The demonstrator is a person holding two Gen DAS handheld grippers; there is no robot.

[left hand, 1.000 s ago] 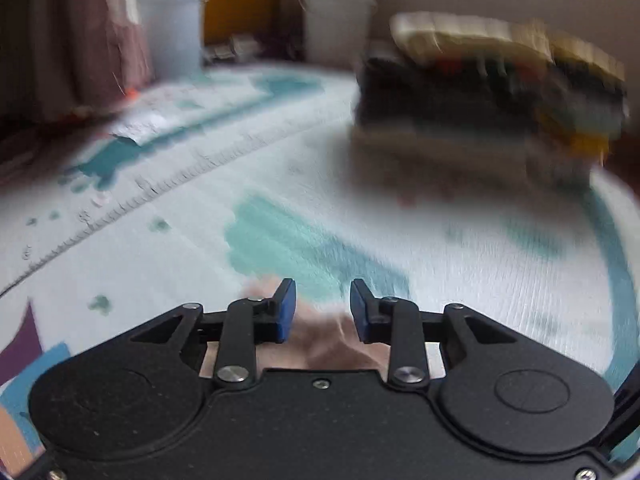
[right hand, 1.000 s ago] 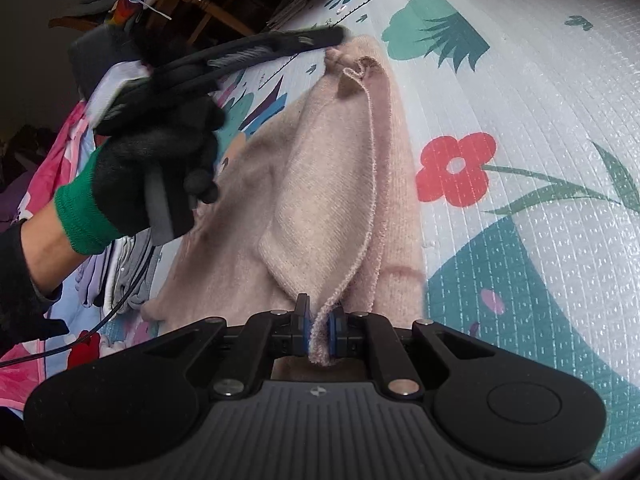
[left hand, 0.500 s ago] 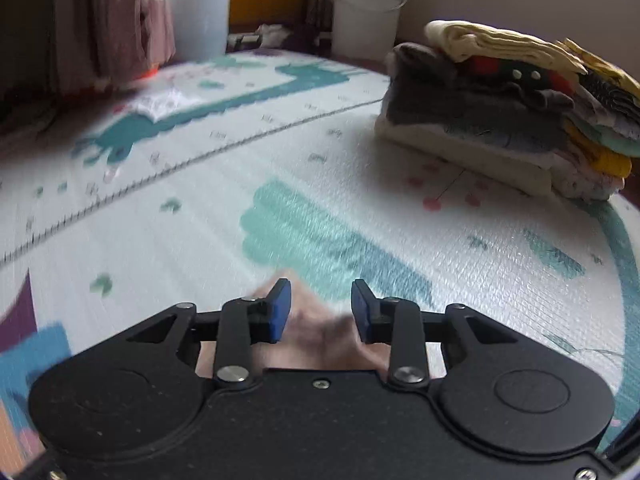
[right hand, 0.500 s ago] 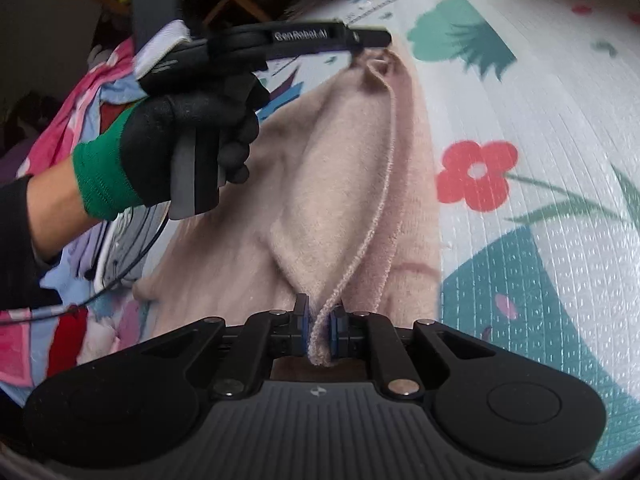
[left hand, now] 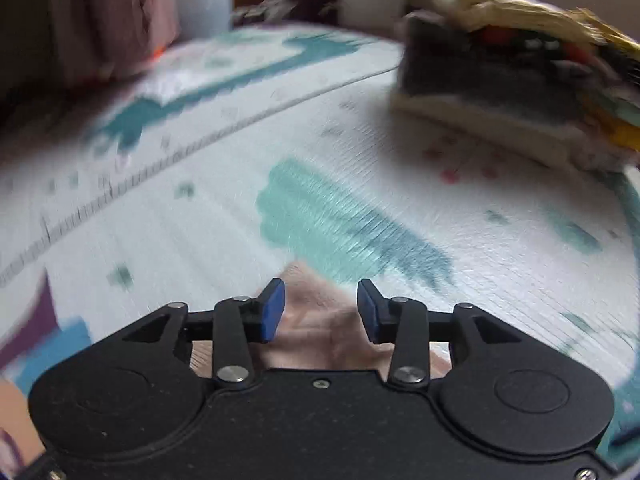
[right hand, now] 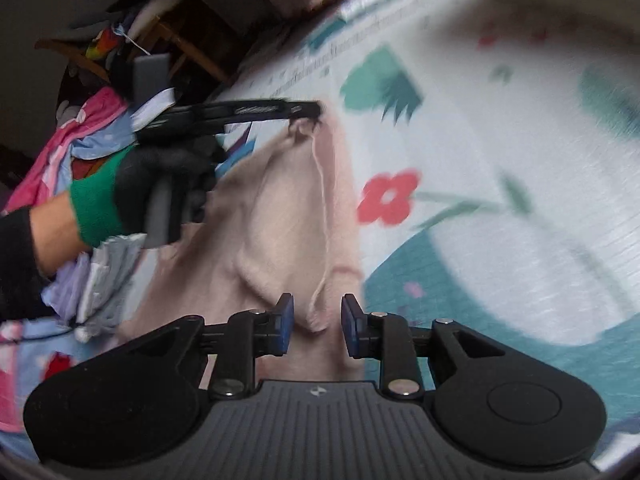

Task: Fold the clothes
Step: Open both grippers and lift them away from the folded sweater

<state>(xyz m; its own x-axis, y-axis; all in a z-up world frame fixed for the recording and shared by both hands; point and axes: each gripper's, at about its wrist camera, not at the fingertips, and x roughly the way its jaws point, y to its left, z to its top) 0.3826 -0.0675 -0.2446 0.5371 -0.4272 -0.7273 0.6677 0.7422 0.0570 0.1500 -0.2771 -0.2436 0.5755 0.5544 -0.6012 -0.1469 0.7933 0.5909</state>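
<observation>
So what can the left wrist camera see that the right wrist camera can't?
Only the left wrist view shows the stack of folded clothes clearly, far right on the mat.

Only the right wrist view shows the gloved hand holding the left gripper, the heap of unfolded clothes and the red flower.

Both show the printed play mat and the pink sweater. In each, the jaws are opening with pink knit between them, unpinched; the right gripper has a loose edge there.

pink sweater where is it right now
Right wrist view, lower centre: the pink sweater lies on the mat, beside the clothes heap on its left.
</observation>
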